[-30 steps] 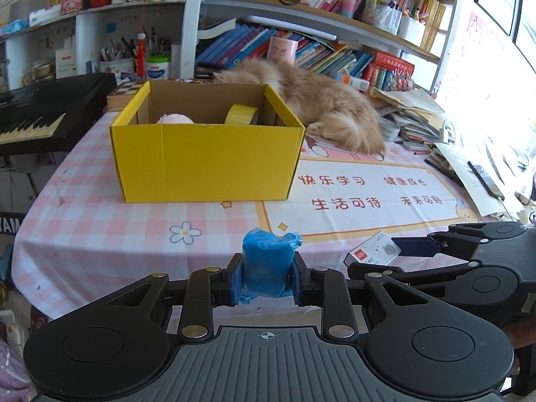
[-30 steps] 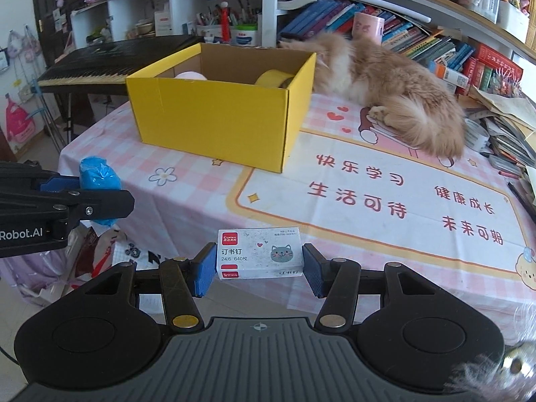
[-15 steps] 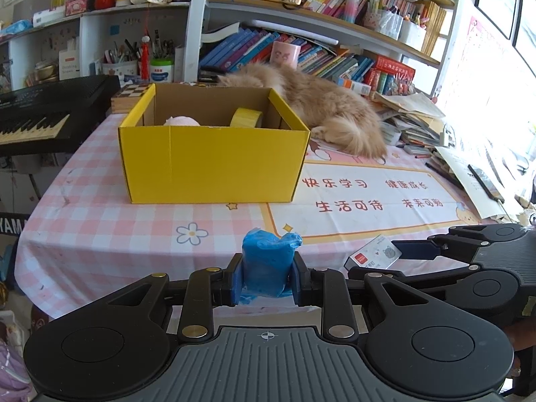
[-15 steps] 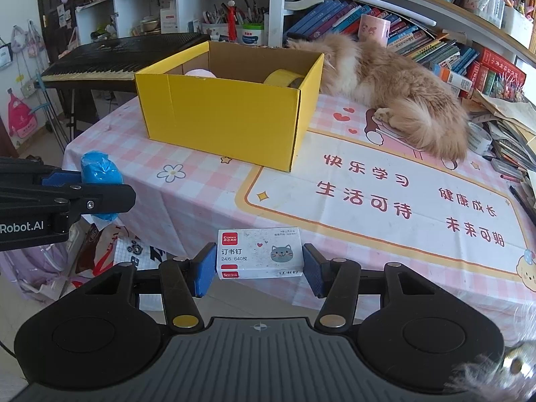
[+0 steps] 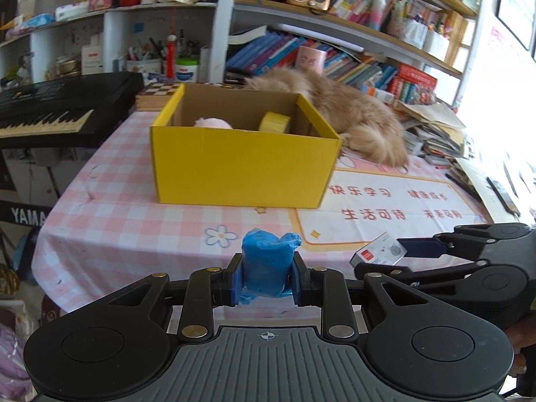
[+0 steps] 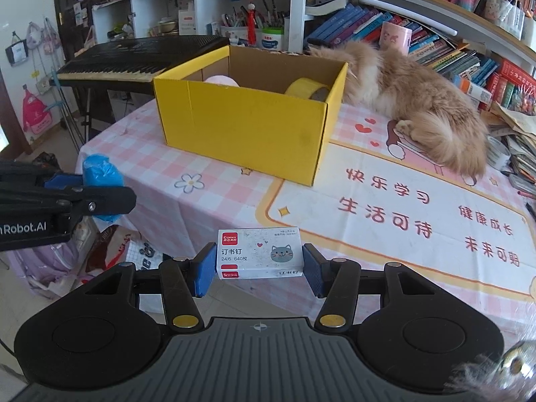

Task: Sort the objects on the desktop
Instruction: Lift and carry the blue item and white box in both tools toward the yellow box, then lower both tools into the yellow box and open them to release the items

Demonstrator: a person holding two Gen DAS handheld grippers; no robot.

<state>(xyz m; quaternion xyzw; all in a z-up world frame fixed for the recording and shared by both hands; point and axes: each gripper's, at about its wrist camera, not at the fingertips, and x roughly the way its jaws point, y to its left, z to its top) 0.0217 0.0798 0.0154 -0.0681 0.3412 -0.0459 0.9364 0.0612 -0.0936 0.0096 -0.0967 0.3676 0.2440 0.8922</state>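
A: Yellow box (image 5: pixel 244 164) is the goal. Left gripper (image 5: pixel 267 276) clamps a blue wad (image 5: pixel 267 264), right gripper (image 6: pixel 258 264) clamps the staple box (image 6: pixel 259 253); both short of the yellow box, at the table's near edge.

B: So carrying step. Next, lift over its front wall & drop inside (tape roll (image 6: pixel 308 89) and pink thing (image 5: pixel 213 122) lie there). Cat (image 6: pixel 412 100) lies just behind the yellow box.

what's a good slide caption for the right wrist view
Right gripper clamps a white staple box before an open yellow cardboard box, fluffy ginger cat lying beside it.
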